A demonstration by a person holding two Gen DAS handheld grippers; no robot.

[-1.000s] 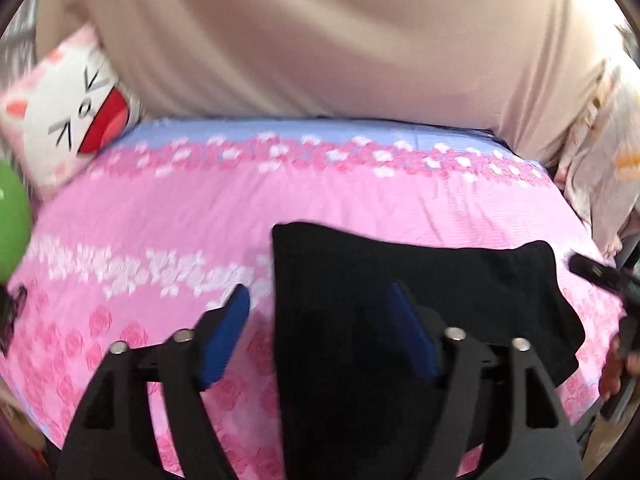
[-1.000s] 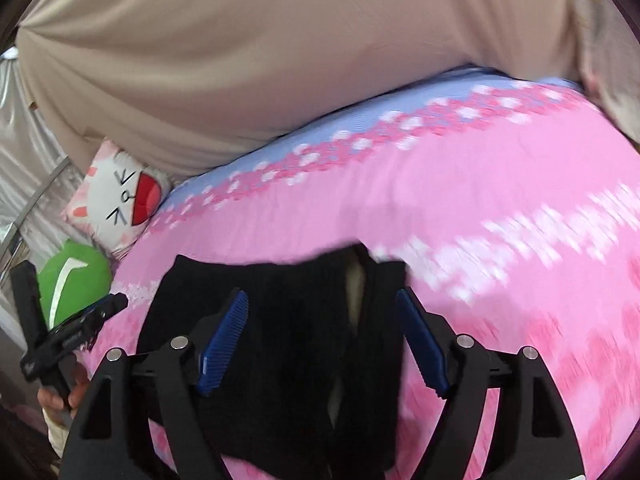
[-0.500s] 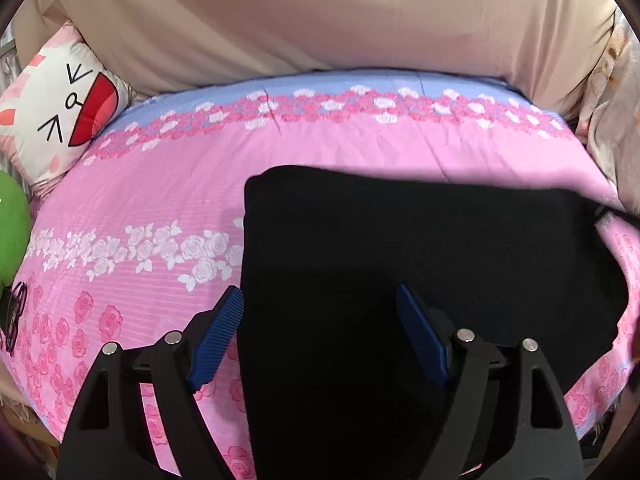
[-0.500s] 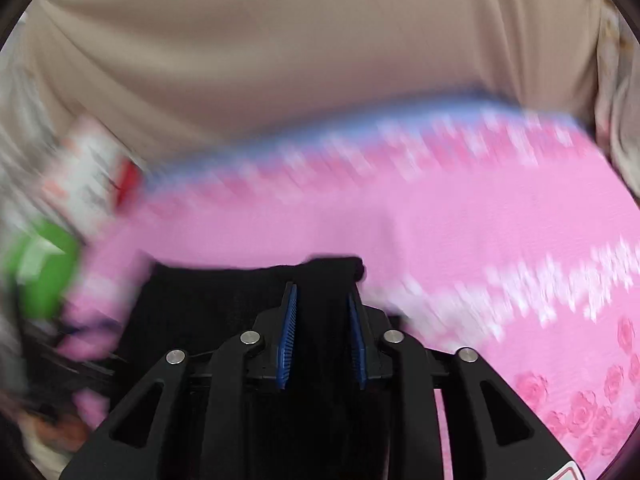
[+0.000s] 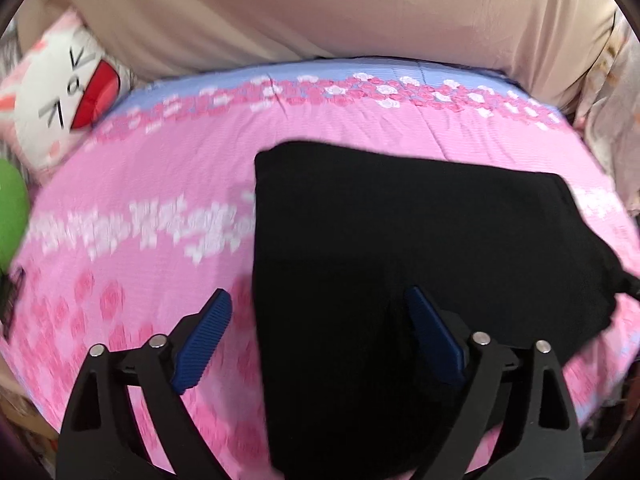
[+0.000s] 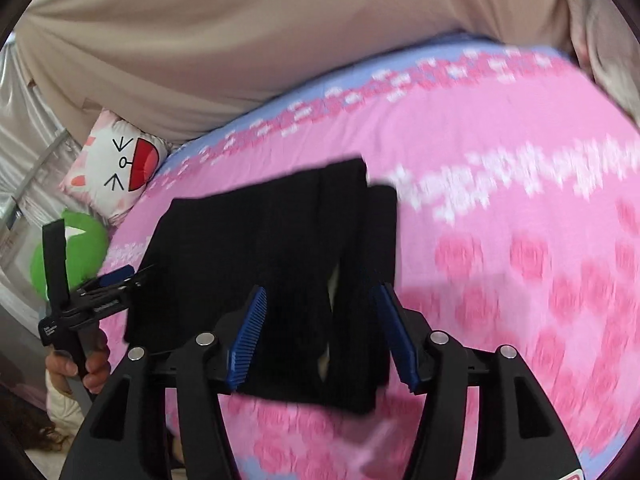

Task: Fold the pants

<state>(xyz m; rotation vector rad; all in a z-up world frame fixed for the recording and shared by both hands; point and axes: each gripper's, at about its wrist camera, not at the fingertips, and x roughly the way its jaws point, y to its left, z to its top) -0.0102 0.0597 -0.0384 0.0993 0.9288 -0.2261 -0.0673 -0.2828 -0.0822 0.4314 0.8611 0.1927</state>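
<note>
At the far left edge of the left wrist view a green plush (image 5: 12, 208) sits beside a white cat-face cushion (image 5: 60, 96) with a red open mouth, both at the side of the bed. The bed's pink floral bedsheet (image 5: 152, 184) carries bands of white and deep-pink roses and a lavender strip along its far edge, against a beige fabric backdrop (image 5: 320, 12).

The left gripper (image 5: 318, 334) hovers low over the bed with its blue-padded fingers (image 5: 204, 336) spread wide and holding nothing; one finger is over the bare sheet, the other over the cloth.

To the right of that lies the pair of black pants (image 5: 420, 264), folded into a thick, roughly rectangular bundle flat on the sheet near the bed's front edge. Its left edge is straight and crisp; its right end tapers to a small dark tip.

In the right wrist view the same pants (image 6: 256, 256) show stacked layers, with vertical fold lines and a narrow slit of pale lining at the near end. The right gripper (image 6: 320, 336) straddles that end, fingers (image 6: 248, 336) apart and not pinching the fabric. The left gripper (image 6: 108, 284) appears at the bundle's far left corner.
</note>
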